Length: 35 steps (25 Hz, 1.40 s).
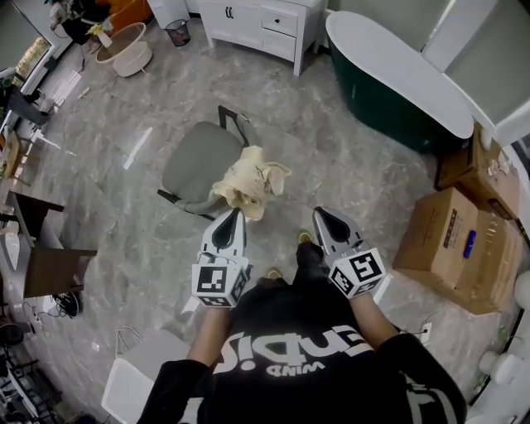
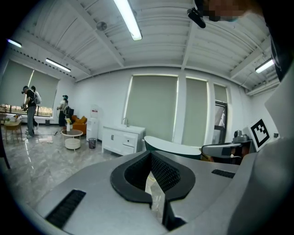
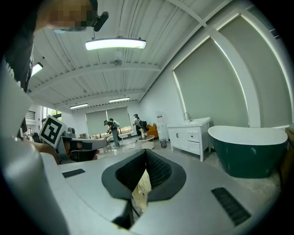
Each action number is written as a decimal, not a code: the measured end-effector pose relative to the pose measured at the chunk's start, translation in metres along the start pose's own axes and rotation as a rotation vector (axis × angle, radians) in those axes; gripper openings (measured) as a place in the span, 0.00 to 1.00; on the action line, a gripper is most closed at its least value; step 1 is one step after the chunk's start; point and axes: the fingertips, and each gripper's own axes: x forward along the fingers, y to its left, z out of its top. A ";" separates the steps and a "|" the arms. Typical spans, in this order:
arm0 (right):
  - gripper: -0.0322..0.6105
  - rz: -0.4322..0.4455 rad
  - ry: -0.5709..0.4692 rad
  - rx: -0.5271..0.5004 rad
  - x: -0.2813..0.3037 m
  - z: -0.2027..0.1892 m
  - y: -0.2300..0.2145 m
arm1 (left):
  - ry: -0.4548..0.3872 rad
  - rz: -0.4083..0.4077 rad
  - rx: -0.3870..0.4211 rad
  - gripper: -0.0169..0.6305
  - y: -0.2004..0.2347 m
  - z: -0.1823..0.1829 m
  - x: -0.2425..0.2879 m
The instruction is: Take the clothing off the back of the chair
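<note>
Showroom-like studio, bathtub (image 1: 397, 74), vanity cabinet (image 1: 258, 22), cardboard boxes (image 1: 451, 242)

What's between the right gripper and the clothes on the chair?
Just bare grey floor: the head view shows it between the right gripper and the clothing.

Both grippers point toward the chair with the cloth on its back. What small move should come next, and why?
Probably open the left gripper: its jaws are closed, its tip is close to the cream clothing on the chair back, and closed jaws cannot take the fabric.
</note>
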 end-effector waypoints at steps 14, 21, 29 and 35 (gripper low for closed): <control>0.07 0.259 0.052 -0.041 0.092 0.034 -0.077 | -0.030 0.280 -0.053 0.05 0.022 0.022 0.066; 0.07 0.413 0.057 -0.065 0.121 0.042 -0.053 | -0.041 0.357 -0.062 0.05 0.027 0.032 0.065; 0.07 0.484 0.050 -0.063 0.140 0.033 -0.007 | -0.054 0.324 -0.059 0.05 0.035 0.030 0.052; 0.11 0.514 0.051 -0.060 0.147 0.034 0.007 | -0.059 0.307 -0.062 0.05 0.042 0.031 0.049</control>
